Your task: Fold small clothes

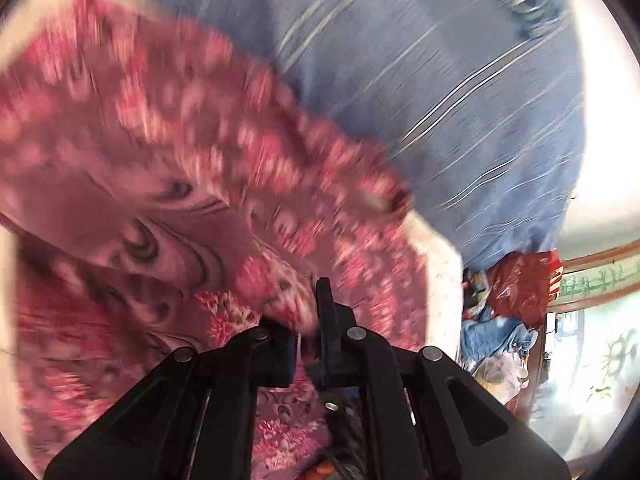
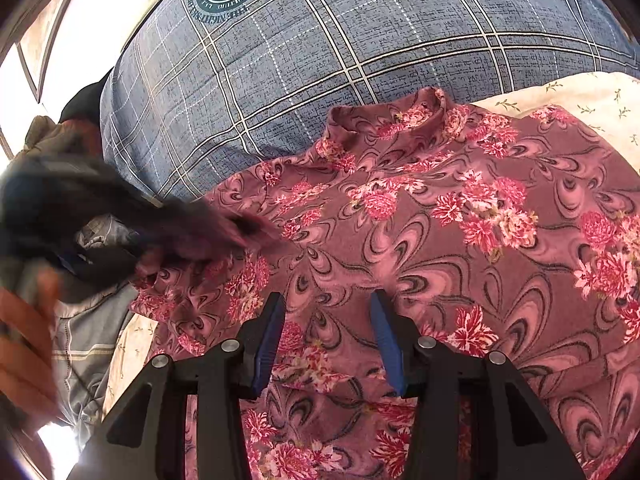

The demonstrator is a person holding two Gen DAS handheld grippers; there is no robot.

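- Left wrist view: my left tongs [image 1: 308, 332] are clamped on a bunch of the pink floral top [image 1: 168, 168], the cloth pinched right between the two fingers and trailing away up and to the left. The picture is smeared, so I cannot tell exactly which part I hold; judging by the other view, it is a sleeve or side edge.
- Beyond the top lies the blue plaid quilt [image 1: 460, 80], with a cream sheet edge [image 1: 444, 280] beside the garment and a red plastic bag [image 1: 524, 288] off the bed's end.
- Right wrist view: my right tongs [image 2: 328, 336] stand apart, nothing between the fingers, hovering low over the middle of the pink floral top [image 2: 440, 232], which lies spread on the bed, collar towards the blue plaid quilt [image 2: 320, 52].
- At the left, my left tongs [image 2: 224, 232] show as a dark blur on the garment's left edge; a hand [image 2: 24, 320] is beside them.
- To do this fold well, I judge I should carry the held edge across low and flat, towards the garment's middle line, and steady the body cloth with the right tongs so it does not drag.
- I would lay it square before letting go; a slack pinch could bunch the fabric.
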